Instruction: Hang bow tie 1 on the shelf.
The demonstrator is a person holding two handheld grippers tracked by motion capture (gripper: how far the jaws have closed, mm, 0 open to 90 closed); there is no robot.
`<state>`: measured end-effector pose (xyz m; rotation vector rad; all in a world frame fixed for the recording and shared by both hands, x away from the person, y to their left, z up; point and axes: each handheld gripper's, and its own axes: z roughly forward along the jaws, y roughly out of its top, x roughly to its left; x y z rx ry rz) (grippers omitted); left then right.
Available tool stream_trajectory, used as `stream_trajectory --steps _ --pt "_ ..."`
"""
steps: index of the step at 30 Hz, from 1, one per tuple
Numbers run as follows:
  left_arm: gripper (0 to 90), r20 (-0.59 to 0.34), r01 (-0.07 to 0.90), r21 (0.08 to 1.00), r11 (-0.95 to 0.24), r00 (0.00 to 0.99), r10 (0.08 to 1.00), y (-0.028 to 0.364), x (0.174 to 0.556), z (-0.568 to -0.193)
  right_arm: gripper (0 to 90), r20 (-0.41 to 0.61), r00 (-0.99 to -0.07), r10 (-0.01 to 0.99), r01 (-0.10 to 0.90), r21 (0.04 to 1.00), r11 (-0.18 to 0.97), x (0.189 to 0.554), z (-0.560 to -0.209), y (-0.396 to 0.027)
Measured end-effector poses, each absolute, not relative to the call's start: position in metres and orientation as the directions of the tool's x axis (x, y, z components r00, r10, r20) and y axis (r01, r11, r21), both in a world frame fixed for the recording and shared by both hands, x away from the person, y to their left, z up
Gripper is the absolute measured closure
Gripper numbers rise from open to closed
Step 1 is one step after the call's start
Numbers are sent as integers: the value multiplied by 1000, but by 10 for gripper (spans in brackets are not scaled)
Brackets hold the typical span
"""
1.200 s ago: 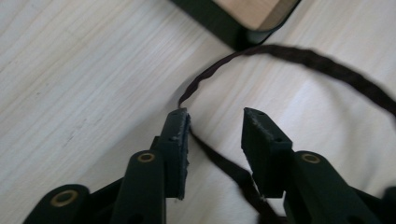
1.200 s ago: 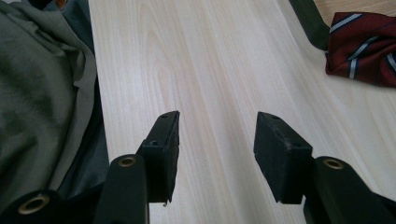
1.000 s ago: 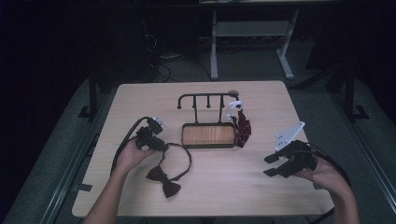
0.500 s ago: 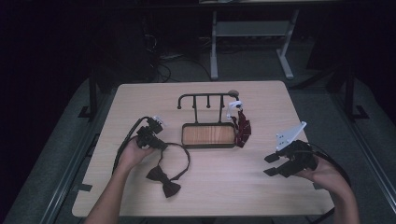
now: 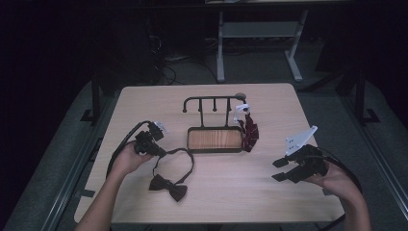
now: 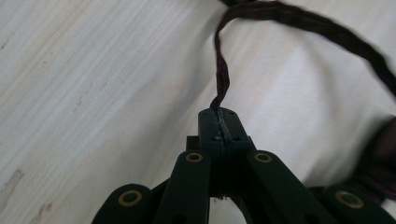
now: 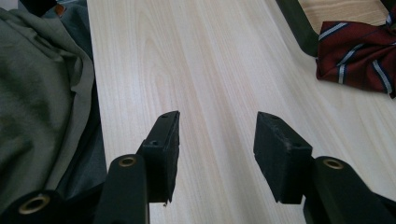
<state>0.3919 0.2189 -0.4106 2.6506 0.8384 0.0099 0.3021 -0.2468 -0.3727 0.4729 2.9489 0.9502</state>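
Pale wooden table (image 5: 269, 202) (dark room), left gripper (image 6: 219, 126) pinching strap (image 6: 223, 79)

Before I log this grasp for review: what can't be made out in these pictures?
- Left gripper view: the bow tie's knot is blurred and cut by the right edge; only its strap, pinched between the fingers, is sharp.
- High view: the white piece on the rack is too small to identify.
- Right gripper view: the striped tie is cut by the edge.

The left gripper (image 5: 156, 150) has just been closing its black jaws, which now pinch the thin dark strap (image 6: 221, 79) of the dark brown fabric bow tie (image 5: 168, 186). The strap's left end has lifted slightly off the pale wooden table (image 5: 144, 103).
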Motion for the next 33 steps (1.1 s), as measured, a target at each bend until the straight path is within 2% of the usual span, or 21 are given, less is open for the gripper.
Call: stream_trajectory --steps 18,33 --pt "895 -106 449 340 -827 892 440 218 359 -357 511 72 -954 292 279 576 769 302 -373 -246" --pt "896 -130 416 353 -838 909 397 221 351 -324 511 70 -952 298 282 579 765 301 -373 -247"
